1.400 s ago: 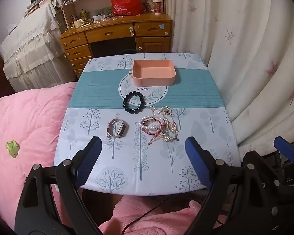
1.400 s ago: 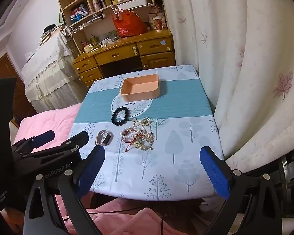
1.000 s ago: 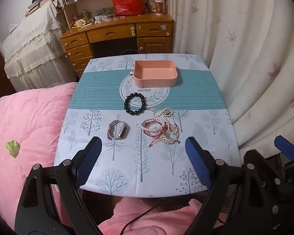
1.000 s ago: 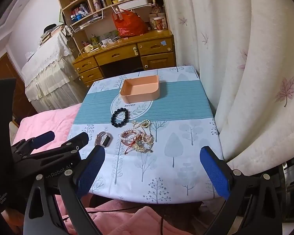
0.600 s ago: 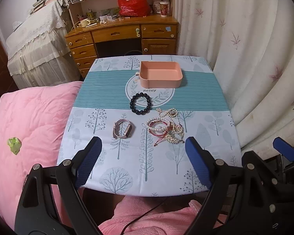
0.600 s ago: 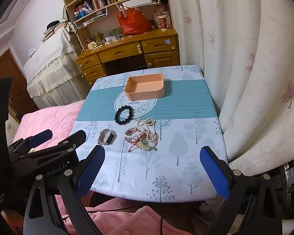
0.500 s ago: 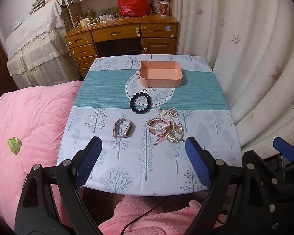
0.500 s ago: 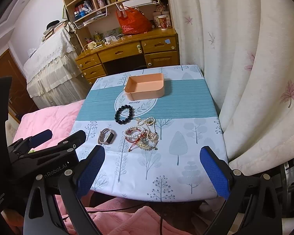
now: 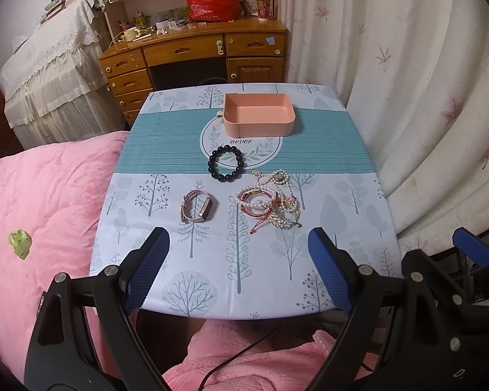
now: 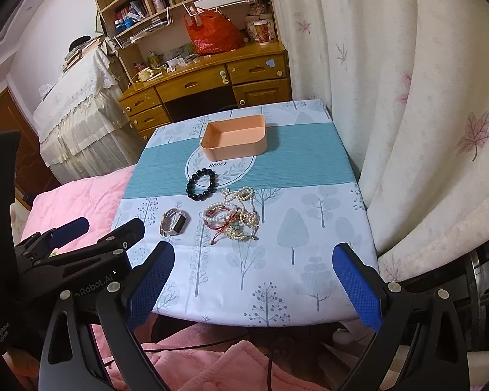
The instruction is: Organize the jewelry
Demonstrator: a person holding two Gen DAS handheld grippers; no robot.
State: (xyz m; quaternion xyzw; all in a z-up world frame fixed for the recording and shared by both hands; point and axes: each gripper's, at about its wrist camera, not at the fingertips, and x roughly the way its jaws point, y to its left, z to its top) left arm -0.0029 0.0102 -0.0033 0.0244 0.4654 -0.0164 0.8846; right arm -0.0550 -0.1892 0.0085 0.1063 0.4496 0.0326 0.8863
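Observation:
A pink tray (image 9: pixel 258 115) (image 10: pixel 234 139) stands empty at the far middle of the table (image 9: pixel 322 228). In front of it lie a black bead bracelet (image 9: pixel 227 164) (image 10: pixel 202 184), a pink watch (image 9: pixel 197 207) (image 10: pixel 175 222) and a tangled heap of pearl and red bracelets (image 9: pixel 269 198) (image 10: pixel 233 216). My left gripper (image 9: pixel 238 270) is open and empty above the table's near edge, short of the watch. My right gripper (image 10: pixel 252 283) is open and empty above the near edge, to the right of the left gripper (image 10: pixel 81 244).
A pink quilt (image 9: pixel 49 195) lies left of the table and below its near edge. A white curtain (image 9: pixel 407 81) hangs close along the right side. A wooden desk (image 9: pixel 195 55) with a red bag (image 9: pixel 212 0) stands behind the table.
Both grippers have drifted slightly; the table and jewelry sit a little lower and more centred in both views. Nothing on the table has moved and both grippers stay open.

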